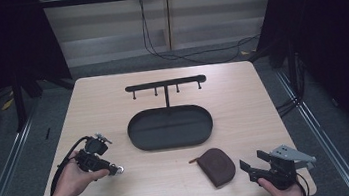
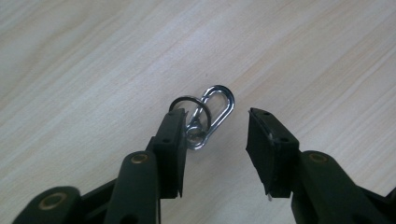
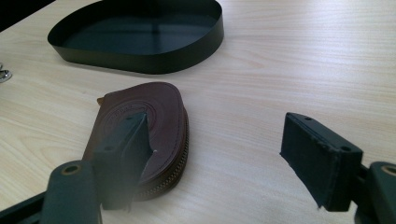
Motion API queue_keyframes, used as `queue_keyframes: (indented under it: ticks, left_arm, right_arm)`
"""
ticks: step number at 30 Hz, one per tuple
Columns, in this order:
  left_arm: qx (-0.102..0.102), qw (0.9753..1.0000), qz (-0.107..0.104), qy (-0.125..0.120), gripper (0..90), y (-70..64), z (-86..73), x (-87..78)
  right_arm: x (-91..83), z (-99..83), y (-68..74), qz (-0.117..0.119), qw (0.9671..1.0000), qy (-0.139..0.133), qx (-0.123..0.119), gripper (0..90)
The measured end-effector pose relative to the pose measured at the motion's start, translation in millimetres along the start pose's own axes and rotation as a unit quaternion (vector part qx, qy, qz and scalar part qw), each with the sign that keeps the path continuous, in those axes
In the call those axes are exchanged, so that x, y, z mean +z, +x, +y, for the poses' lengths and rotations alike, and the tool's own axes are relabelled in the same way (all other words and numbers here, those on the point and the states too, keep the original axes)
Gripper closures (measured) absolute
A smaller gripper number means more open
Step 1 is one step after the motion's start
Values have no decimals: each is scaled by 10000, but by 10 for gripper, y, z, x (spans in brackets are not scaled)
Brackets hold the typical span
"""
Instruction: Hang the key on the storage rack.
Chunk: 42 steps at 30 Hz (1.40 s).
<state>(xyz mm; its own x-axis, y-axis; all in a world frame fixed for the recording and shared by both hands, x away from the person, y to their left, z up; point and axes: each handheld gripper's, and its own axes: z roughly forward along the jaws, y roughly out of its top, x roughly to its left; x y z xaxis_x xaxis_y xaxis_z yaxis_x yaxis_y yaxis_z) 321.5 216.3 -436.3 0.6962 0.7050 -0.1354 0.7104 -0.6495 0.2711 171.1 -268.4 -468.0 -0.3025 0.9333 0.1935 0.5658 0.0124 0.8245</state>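
A small silver carabiner with a key ring [image 2: 209,116] lies flat on the wooden table, seen as a bright speck [image 1: 120,169] in the high view. My left gripper [image 2: 215,133] hovers over it, open, its left jaw just beside the ring. A brown leather zip pouch [image 3: 144,128] lies near the front edge [image 1: 217,166]. My right gripper [image 3: 219,140] stands open just right of the pouch [image 1: 251,165], with nothing between its jaws.
A black oval tray [image 1: 171,134] sits mid-table, with a black T-shaped hanger stand [image 1: 166,84] rising from its far side. The tray's wall [image 3: 154,63] lies beyond the pouch. Cables trail on the floor behind the table.
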Motion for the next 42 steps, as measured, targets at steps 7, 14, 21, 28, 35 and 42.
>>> queue_keyframes:
  ticks: [7,14,21,28,35,42]
  left_arm:
    - [58,9997,5,229,650,-31,113,2]
    - [-42,9978,177,640,660,-1,223,141]
    - [-158,9960,162,870,701,44,275,206]
    - [-176,9946,204,1003,689,61,308,274]
    - [-123,9941,216,1053,718,28,333,317]
    - [-81,9946,135,1027,806,28,340,293]
  right_arm:
    - [4,0,-2,5,10000,6,-15,235]
    - [4,0,-2,20,10000,18,-16,235]
    - [6,0,3,30,10000,34,-33,235]
    - [4,0,1,36,10000,25,-24,234]
    - [4,1,4,41,10000,25,-24,233]
    - [3,1,4,41,10000,26,-24,233]
